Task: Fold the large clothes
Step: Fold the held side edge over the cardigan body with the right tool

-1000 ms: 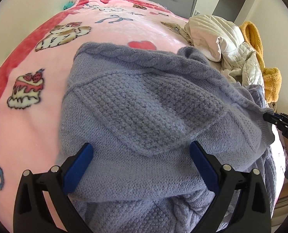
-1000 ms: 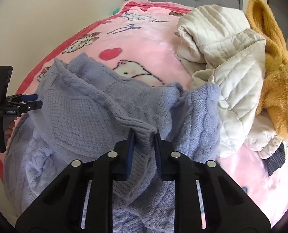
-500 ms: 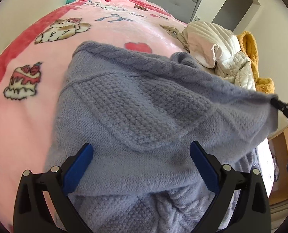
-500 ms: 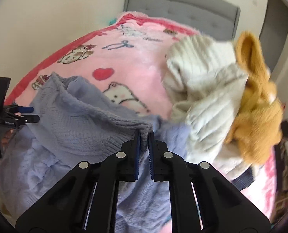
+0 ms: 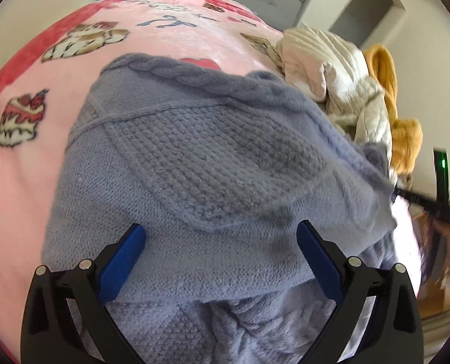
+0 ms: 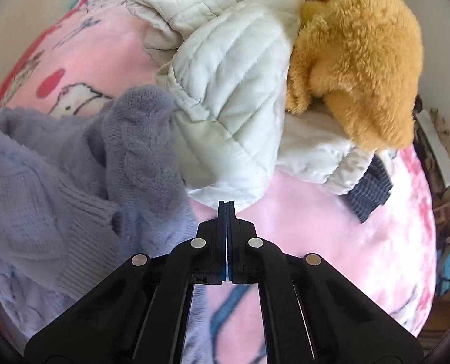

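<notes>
1. Since 1 s ago: R gripper [image 6: 226, 203] no longer pinches the knit hem. Its jaws are pressed together on nothing, and it now points over bare pink blanket [image 6: 331, 242] toward the clothes pile. L wrist view barely changed.
2. Blanket w/ cartoon prints covers the bed; everything lies on it.
3. Lavender cable-knit sweater [image 5: 194, 166] sits bunched at the near edge of the bed, partly doubled over, textured panel up, long axis running roughly L-to-R across the L view. In the R view it lies to the left of the closed jaws, apart from them.
4. Cream quilted jacket [image 6: 225, 75] and mustard fleece garment [image 6: 355, 54] are heaped behind, jacket touching the sweater's raised sleeve.
5. L gripper [image 5: 222, 257] is spread wide, jaws straddling the folded layer, nothing pinched.
6. Judgement: L is nearer the sweater, so the next grab prob falls to it; R must swing back left first.
</notes>
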